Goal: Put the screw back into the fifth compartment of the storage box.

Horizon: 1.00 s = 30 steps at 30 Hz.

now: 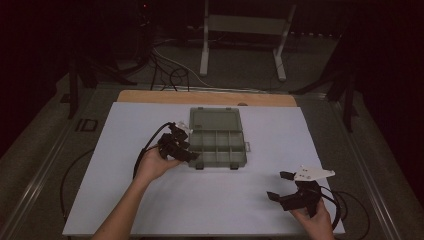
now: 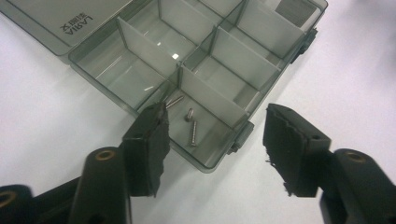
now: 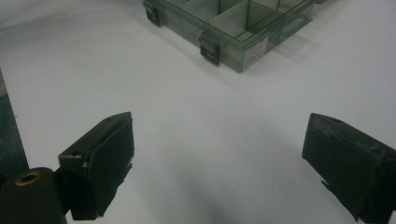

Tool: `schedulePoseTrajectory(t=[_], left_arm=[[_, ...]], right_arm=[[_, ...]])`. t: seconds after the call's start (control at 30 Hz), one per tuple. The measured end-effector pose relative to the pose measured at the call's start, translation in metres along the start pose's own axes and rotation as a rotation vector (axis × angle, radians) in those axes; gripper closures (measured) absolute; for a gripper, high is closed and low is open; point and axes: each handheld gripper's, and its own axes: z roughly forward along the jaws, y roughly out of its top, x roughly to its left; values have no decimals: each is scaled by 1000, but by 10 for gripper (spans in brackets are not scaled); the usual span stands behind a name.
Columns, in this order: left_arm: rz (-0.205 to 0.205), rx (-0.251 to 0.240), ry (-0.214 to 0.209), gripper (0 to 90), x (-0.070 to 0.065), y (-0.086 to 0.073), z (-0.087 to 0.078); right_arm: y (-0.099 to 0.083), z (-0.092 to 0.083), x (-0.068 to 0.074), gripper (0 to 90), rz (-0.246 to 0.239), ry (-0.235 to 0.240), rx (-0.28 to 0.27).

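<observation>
Room: dark around you, with cables on the floor and a white metal stand (image 1: 245, 30) beyond the far end of the table.
Table: a white sheet (image 1: 150, 200) covers the wooden top, which gives small metal parts a plain background to show against.
Organizer box: the smoky clear plastic box (image 1: 216, 142) lies near the middle of the sheet, its lid (image 1: 214, 120) folded back flat on the far side so every compartment is open from above.
Left gripper: you hold your left gripper (image 1: 186, 150) at the near left corner of the box, tipped down toward it. Its jaws stand apart with nothing between them, the pads clear of the box wall.
Right gripper: your right gripper (image 1: 281, 185) waits well apart from the box, near the sheet's near right edge. Its jaws are spread wide over bare sheet, holding nothing; it looks parked out of the way while the left hand works.
Latches: two dark clips (image 3: 210, 46) hang open on the near wall of the box, as they must with the lid back.
Screws: three small screws (image 2: 190, 123) lie loose in the corner compartment just past your left jaws. That spot suits a drop from the left gripper, judging by how it is aimed.
</observation>
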Motion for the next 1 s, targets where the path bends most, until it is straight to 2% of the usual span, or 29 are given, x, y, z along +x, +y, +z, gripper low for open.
schedulePoseTrajectory(t=[0.57,1.0], left_arm=[[-18,-59,11,262,-6,-18,-15],[-21,-85,19,209,-10,-31,-23]], right_arm=[[0,0,-2,89,10,-6,-8],[1,1,-4,89,21,-13,-8]])
